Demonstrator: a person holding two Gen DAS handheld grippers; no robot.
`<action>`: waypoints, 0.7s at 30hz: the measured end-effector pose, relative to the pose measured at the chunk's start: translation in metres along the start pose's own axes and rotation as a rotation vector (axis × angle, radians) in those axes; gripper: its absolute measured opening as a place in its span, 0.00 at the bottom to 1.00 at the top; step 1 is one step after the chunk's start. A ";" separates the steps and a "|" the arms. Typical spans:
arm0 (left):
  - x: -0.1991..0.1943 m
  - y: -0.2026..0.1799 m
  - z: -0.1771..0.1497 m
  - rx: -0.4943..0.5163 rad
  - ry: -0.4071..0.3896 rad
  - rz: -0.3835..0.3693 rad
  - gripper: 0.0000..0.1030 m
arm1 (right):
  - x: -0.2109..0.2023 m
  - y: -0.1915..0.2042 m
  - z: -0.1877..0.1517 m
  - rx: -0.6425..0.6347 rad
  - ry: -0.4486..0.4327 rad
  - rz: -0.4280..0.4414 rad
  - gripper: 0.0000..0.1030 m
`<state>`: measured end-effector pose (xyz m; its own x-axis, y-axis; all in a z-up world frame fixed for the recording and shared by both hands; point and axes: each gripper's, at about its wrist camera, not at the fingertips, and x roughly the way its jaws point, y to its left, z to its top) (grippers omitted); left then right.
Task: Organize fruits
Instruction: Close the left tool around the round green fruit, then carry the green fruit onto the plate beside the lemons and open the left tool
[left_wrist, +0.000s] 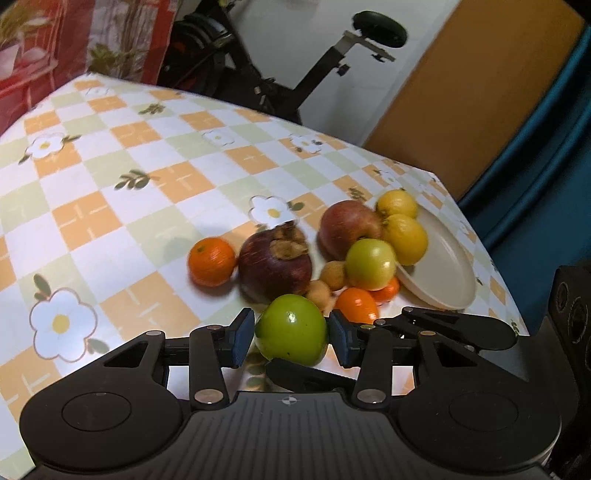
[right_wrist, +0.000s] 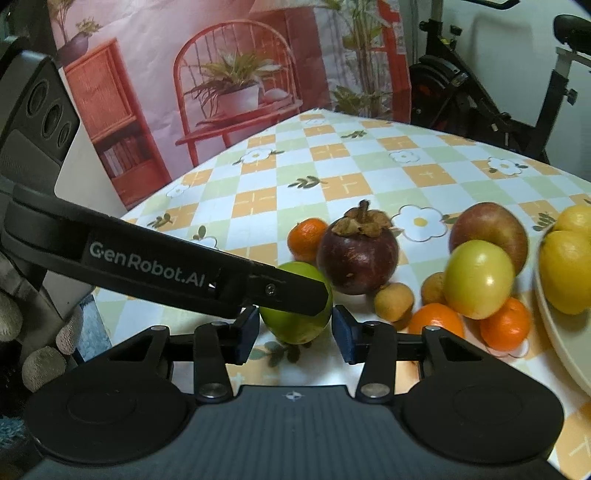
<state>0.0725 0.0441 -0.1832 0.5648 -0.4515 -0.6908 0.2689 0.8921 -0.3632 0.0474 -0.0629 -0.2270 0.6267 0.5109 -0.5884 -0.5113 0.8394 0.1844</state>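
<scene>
Left wrist view: green apple (left_wrist: 291, 334) sits squarely between left gripper (left_wrist: 291, 338) pads, pinched; right gripper (right_wrist: 295, 334) brackets it too, contact unclear.

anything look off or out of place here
Both grippers are at the same green fruit: the left gripper has its pads against it, and the right gripper brackets it too. Only two yellow fruits are on the plate; the rest lie on the tablecloth beside it.
</scene>
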 end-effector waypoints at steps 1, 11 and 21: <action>-0.001 -0.005 0.001 0.012 -0.005 -0.002 0.45 | -0.004 -0.001 0.000 0.005 -0.009 -0.003 0.45; -0.001 -0.050 0.021 0.125 -0.041 -0.029 0.45 | -0.039 -0.016 0.007 0.050 -0.089 -0.054 0.45; 0.015 -0.089 0.046 0.188 -0.046 -0.086 0.45 | -0.073 -0.048 0.015 0.108 -0.170 -0.118 0.45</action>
<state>0.0929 -0.0406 -0.1323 0.5671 -0.5283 -0.6318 0.4562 0.8402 -0.2931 0.0349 -0.1375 -0.1813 0.7729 0.4243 -0.4718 -0.3682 0.9055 0.2110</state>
